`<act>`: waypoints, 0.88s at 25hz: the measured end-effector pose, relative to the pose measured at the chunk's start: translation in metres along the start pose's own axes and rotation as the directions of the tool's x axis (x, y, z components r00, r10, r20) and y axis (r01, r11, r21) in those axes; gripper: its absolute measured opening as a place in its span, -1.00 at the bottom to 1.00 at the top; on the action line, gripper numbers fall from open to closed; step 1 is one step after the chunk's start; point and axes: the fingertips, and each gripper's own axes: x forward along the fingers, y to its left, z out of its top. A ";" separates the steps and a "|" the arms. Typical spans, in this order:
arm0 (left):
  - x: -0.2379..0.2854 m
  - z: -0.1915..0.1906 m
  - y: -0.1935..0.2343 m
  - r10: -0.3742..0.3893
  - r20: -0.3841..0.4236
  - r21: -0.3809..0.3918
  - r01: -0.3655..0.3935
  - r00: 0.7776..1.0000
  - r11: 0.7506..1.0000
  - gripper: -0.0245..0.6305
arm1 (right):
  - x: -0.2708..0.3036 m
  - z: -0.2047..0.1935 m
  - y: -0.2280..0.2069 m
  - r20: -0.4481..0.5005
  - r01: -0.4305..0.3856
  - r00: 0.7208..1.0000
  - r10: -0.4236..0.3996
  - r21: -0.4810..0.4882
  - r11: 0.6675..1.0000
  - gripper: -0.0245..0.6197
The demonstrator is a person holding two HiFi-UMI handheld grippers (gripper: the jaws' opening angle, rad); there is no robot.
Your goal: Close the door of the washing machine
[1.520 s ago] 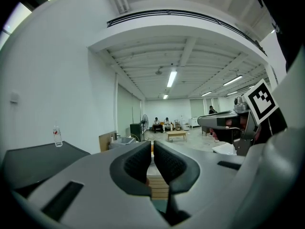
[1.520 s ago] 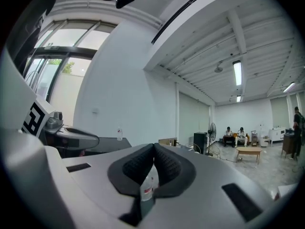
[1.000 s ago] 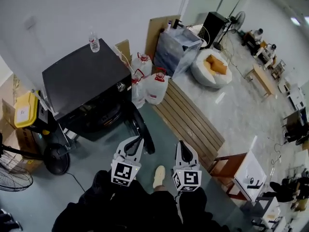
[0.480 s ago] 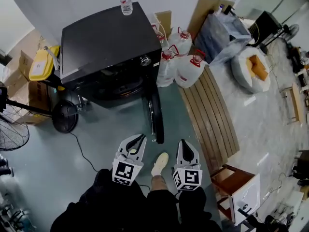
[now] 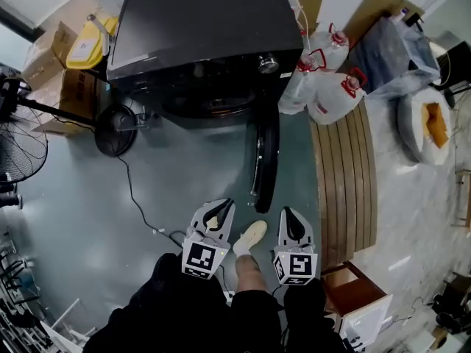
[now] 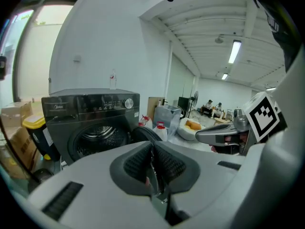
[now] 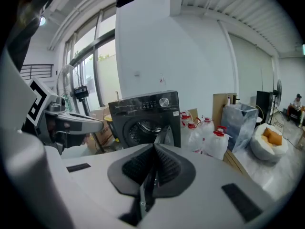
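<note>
Washing machine [image 5: 199, 28] door [image 5: 266, 157] swung wide; both claws closed, empty.
Head view gives door edge-on, gripper views the drum [image 6: 97, 137]; left gripper [image 5: 219, 209], right gripper [image 5: 288, 218] side by side, aimed at machine.

The head view looks steeply down from above the person: washer [image 5: 199, 28] at top, left gripper [image 5: 219, 210] and right gripper [image 5: 288, 215] at the bottom. Each gripper view sits low and well back, facing the washer's front along its own jaws. All three share the washer, its door [image 5: 265, 157] and the jugs [image 5: 324, 94]. Each gripper view catches the other gripper at its edge.
</note>
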 end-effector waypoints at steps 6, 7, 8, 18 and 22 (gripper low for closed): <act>0.015 -0.071 0.015 0.010 -0.060 -0.027 -0.012 0.998 1.000 -0.82 | 0.030 -0.069 0.011 -0.078 -0.046 0.996 0.043 -0.029 0.999 -0.87; 0.019 -0.082 0.016 0.009 -0.067 -0.029 -0.011 0.998 1.000 -0.82 | 0.034 -0.082 0.012 -0.093 -0.051 0.995 0.048 -0.027 0.998 -0.87; 0.024 -0.093 0.016 0.006 -0.073 -0.030 -0.008 0.997 1.000 -0.82 | 0.038 -0.097 0.011 -0.108 -0.053 0.993 0.050 -0.021 0.998 -0.87; 0.033 -0.157 0.012 -0.021 -0.122 -0.050 0.015 0.992 0.999 -0.82 | 0.053 -0.185 0.010 -0.203 -0.044 0.977 0.058 0.074 0.996 -0.37; 0.029 -0.161 0.016 -0.019 -0.126 -0.053 0.013 0.992 0.999 -0.82 | 0.061 -0.190 0.012 -0.209 -0.039 0.976 0.052 0.065 0.997 -0.37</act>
